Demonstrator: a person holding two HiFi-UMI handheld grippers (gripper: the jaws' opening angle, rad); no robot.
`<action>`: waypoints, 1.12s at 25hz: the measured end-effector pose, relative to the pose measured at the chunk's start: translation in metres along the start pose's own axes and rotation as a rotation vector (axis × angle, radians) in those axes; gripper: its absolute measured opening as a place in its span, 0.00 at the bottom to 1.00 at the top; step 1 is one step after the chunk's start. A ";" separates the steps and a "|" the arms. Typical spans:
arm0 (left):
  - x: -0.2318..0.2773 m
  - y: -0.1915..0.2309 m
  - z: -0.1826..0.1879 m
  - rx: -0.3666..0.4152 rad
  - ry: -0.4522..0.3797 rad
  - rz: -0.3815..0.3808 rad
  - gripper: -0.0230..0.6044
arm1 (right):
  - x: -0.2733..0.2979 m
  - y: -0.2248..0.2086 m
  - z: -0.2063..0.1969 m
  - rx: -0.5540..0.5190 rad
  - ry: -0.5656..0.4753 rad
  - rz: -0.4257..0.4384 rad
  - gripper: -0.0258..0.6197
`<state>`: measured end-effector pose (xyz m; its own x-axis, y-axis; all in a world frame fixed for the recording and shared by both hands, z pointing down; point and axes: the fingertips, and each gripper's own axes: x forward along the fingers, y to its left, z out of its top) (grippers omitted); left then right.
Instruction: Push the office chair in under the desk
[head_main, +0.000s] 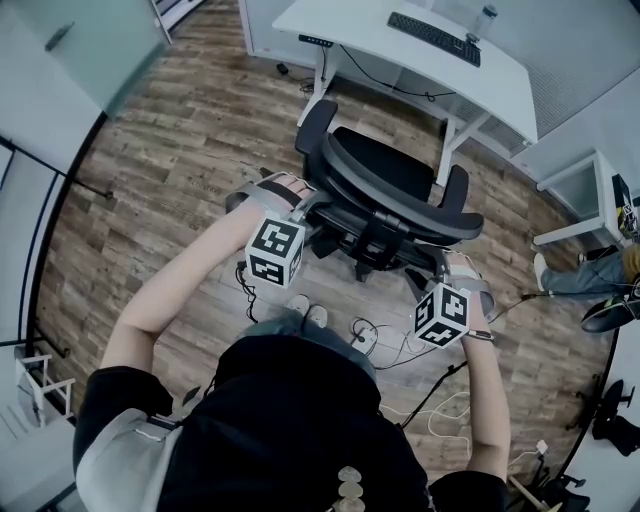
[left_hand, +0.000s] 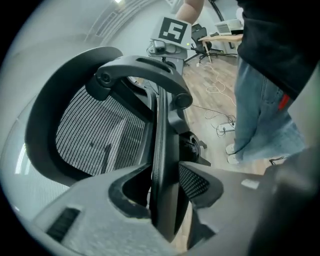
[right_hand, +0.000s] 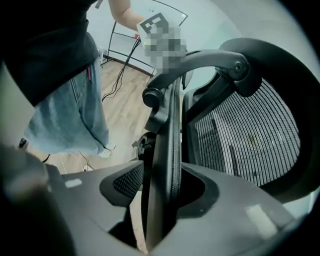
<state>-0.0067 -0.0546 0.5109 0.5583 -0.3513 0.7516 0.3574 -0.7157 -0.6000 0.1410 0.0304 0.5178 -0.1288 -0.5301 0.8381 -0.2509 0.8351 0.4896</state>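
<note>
A black mesh office chair (head_main: 390, 185) stands on the wood floor, its seat facing the white desk (head_main: 350, 25) and a short way out from it. I stand behind its curved backrest. My left gripper (head_main: 303, 200) is at the backrest's left end; in the left gripper view the backrest's rim (left_hand: 161, 150) runs between the jaws of the left gripper (left_hand: 165, 176) and both pads press on it. My right gripper (head_main: 446, 265) is at the backrest's right end. There the rim (right_hand: 167, 145) also lies between the jaws of the right gripper (right_hand: 162, 176), which stand wide around it.
A keyboard (head_main: 433, 38) and a bottle (head_main: 484, 20) lie on the desk. Cables (head_main: 400, 345) trail over the floor by my feet (head_main: 308, 312). A second white table (head_main: 590, 190) and a seated person's legs (head_main: 585, 278) are at the right.
</note>
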 end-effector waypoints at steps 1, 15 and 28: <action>0.002 0.000 0.000 0.008 0.002 0.000 0.32 | 0.002 -0.001 0.000 -0.007 0.008 -0.001 0.35; 0.003 -0.005 0.002 0.024 0.026 -0.086 0.26 | 0.009 -0.002 -0.001 -0.020 0.014 -0.011 0.19; 0.022 0.021 -0.010 0.011 0.048 -0.109 0.26 | 0.025 -0.032 -0.008 -0.006 0.012 -0.031 0.19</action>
<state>0.0055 -0.0829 0.5176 0.4790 -0.3008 0.8247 0.4225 -0.7445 -0.5169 0.1536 -0.0087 0.5254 -0.1090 -0.5541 0.8253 -0.2492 0.8189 0.5170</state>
